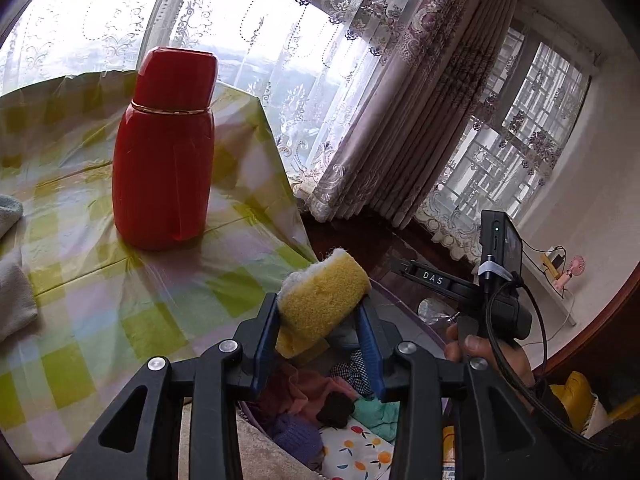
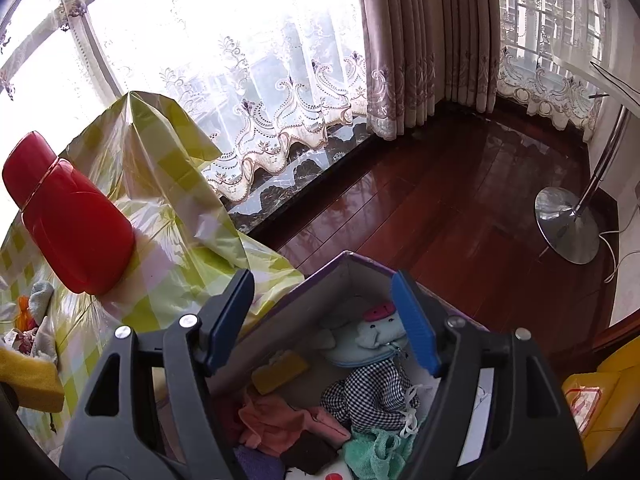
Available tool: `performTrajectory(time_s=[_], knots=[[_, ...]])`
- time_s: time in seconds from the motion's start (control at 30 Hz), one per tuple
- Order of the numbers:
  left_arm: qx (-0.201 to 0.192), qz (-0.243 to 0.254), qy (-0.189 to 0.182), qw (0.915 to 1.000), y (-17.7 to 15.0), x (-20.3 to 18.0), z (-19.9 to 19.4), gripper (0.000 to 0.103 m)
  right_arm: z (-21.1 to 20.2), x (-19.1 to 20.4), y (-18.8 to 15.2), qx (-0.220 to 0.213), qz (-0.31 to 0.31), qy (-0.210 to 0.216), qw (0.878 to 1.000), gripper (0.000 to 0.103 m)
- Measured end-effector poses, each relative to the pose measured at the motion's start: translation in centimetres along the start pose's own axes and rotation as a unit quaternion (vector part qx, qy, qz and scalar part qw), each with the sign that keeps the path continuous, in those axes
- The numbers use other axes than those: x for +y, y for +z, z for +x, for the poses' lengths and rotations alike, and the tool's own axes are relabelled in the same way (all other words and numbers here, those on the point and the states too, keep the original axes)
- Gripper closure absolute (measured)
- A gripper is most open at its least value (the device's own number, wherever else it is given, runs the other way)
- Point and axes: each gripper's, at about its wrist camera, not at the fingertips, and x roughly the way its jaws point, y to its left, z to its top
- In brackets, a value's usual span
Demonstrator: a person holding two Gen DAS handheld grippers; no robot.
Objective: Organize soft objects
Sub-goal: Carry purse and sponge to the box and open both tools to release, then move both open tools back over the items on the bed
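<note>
Left jaws (image 1: 320, 320): you're pinching the yellow sponge (image 1: 324, 296), bin (image 2: 320, 280) right beneath for the drop.
Right jaws (image 2: 322, 316): wide apart, empty, over the bin.

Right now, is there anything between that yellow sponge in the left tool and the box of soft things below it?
Nothing visible. The yellow sponge sits between the left tool's pads, over the open box, with only air above the cloths inside.
</note>
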Motion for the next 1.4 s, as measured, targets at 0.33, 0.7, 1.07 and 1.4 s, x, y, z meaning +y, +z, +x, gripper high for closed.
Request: performTrajectory(time_s=[0.33,0.7,1.07,1.4], knots=[[-0.009,-0.02,0.022,0.9995,-0.1,1.3,-0.6,0.046,-1.0,0.9,0.1,-0.007,-0.005,0.014,1.0,0.023],[-0.035,-0.052,0.054,0.9966,-0.5,4.0,-3.0,0.046,-2.1,6.0,-1.7,0.006,-0.056,0.055,0.997,0.022],[-0.084,-0.127,0.139,0.9786,-2.0,10.8,-8.3,0.046,-2.5,13.9,-5.5,0.044,-0.131,0.114,0.984,0.021],[-0.13,-0.214,0.231,0.9403,-4.1,18.4,-14.3,0.046,-2.7,21.6,-9.3,0.074,-0.202,0.163,0.963,0.018]])
